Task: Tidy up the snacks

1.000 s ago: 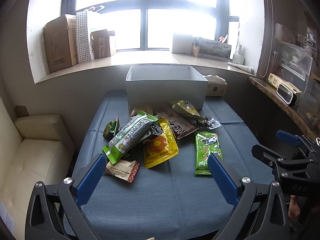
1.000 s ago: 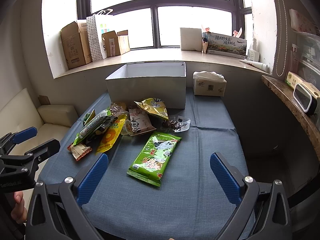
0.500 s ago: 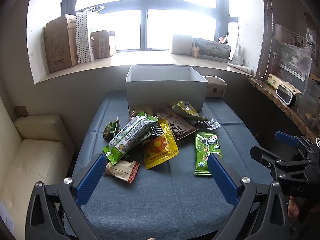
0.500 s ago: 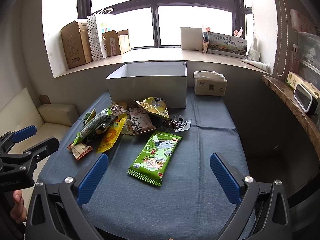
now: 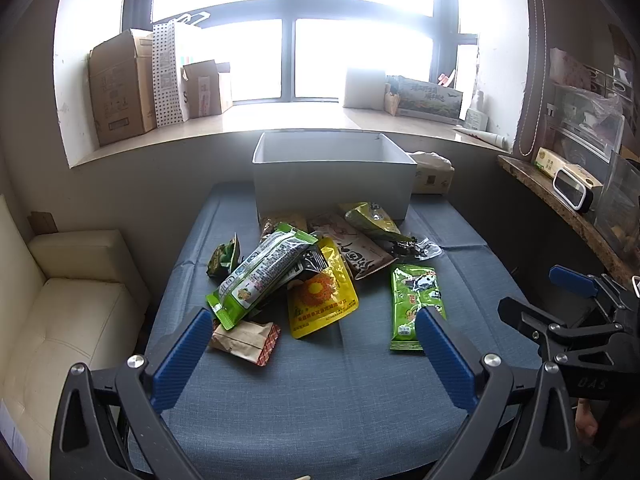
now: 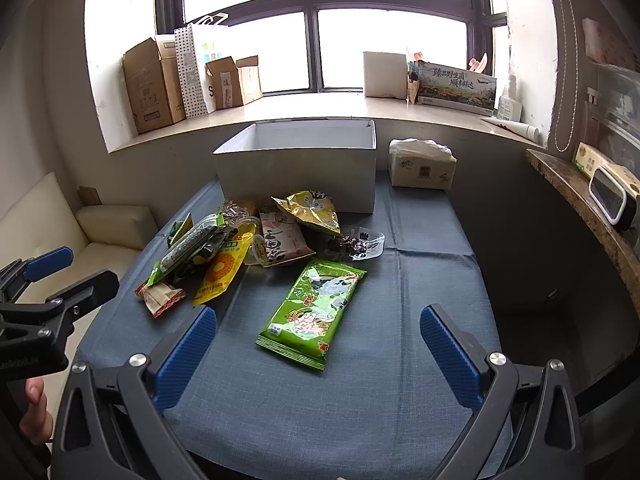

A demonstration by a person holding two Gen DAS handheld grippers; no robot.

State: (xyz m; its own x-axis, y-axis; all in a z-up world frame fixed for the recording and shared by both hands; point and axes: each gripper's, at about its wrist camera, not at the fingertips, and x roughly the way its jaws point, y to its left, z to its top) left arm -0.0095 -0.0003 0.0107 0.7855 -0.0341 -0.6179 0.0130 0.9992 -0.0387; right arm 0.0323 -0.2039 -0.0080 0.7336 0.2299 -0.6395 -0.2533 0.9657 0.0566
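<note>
blue tablecloth [image 6: 360, 400] holds scattered snack packets [image 5: 320, 264] below both spread, empty hand-held grippers, left [image 5: 312, 354] and right [image 6: 318, 354].

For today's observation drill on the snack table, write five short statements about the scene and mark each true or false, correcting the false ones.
1. The white box stands at the table's far end. True.
2. The right tongs grip the green pack. False: they are open, holding nothing.
3. The green pack lies apart from the pile. True.
4. The yellow pouch is in the box. False: it lies on the blue cloth.
5. The left tongs are shut. False: open.
</note>
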